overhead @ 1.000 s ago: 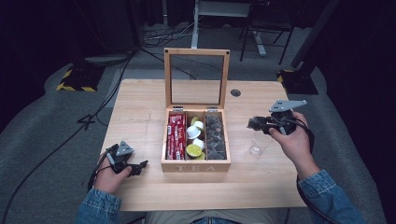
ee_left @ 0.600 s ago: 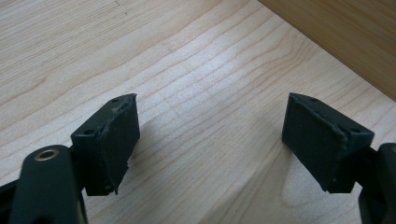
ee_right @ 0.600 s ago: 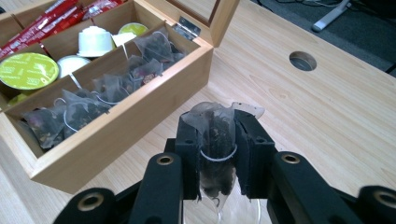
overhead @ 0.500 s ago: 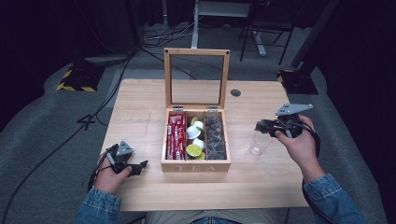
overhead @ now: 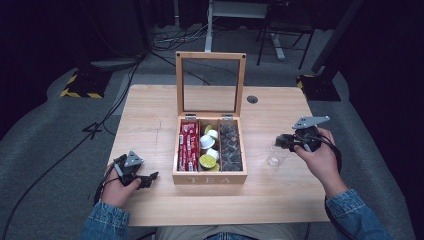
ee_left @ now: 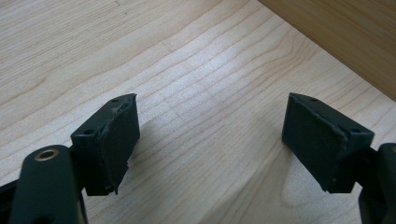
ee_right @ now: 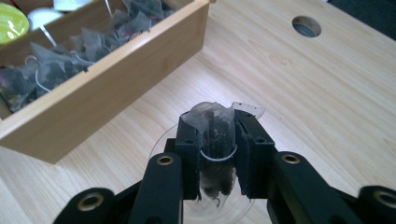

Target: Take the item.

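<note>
A wooden tea box (overhead: 210, 177) with its glass lid up stands mid-table; it holds red packets, round capsules and dark tea bags (ee_right: 56, 60). My right gripper (overhead: 281, 142) is shut on a translucent tea bag (ee_right: 215, 140) and hovers just over a clear glass cup (overhead: 275, 156) to the right of the box; the cup's rim (ee_right: 161, 140) shows under the jaws. My left gripper (overhead: 150, 178) rests low on the table left of the box, its jaws open with nothing between the pads (ee_left: 116, 140).
The box's side wall (ee_right: 107, 88) lies close to the left of the cup. A round cable hole (overhead: 252, 99) sits in the table (overhead: 150, 125) behind the box. Bare wood lies under the left gripper (ee_left: 210, 140).
My right gripper has moved to the right and down with the tea bag, coming over the glass cup. The left hand has stayed put.
</note>
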Available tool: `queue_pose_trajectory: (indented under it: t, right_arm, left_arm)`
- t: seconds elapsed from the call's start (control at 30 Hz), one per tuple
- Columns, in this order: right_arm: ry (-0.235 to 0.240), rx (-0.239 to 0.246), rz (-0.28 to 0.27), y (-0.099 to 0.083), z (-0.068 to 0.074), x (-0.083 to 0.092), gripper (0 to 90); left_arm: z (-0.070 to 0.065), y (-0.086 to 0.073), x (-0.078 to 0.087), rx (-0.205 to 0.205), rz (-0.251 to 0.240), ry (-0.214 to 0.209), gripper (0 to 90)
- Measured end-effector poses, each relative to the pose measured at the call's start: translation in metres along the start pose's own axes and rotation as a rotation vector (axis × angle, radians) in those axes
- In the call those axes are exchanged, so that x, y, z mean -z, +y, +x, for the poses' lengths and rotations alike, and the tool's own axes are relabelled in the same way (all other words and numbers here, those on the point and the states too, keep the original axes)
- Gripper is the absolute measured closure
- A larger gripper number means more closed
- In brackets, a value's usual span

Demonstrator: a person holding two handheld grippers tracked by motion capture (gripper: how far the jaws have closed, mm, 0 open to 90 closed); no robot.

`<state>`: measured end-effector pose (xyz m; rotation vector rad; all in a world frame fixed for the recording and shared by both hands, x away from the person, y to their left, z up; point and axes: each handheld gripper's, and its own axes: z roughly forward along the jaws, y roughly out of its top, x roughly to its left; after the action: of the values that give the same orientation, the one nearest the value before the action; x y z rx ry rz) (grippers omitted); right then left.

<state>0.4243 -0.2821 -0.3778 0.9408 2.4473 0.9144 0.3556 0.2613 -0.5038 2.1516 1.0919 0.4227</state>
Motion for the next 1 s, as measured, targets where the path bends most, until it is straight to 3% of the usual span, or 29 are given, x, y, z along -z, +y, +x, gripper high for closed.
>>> queue_pose_trajectory:
  t: [0.23,0.37,0.67,1.0]
  right_arm:
    - [0.010,0.000,0.042,-0.007,0.001,-0.007,70.6]
    - [0.018,-0.011,0.051,-0.011,0.002,-0.011,60.0]
    - [0.012,-0.049,0.012,-0.013,0.002,-0.006,49.1]
    - [0.017,-0.095,-0.106,-0.004,-0.002,-0.003,32.4]
  left_arm:
    - [0.000,0.000,0.000,0.001,0.000,-0.001,19.5]
    - [0.000,0.000,0.000,0.001,0.000,0.000,19.5]
    - [0.000,0.000,0.000,0.000,0.000,0.000,19.5]
    - [0.000,0.001,-0.001,0.003,0.002,-0.004,18.9]
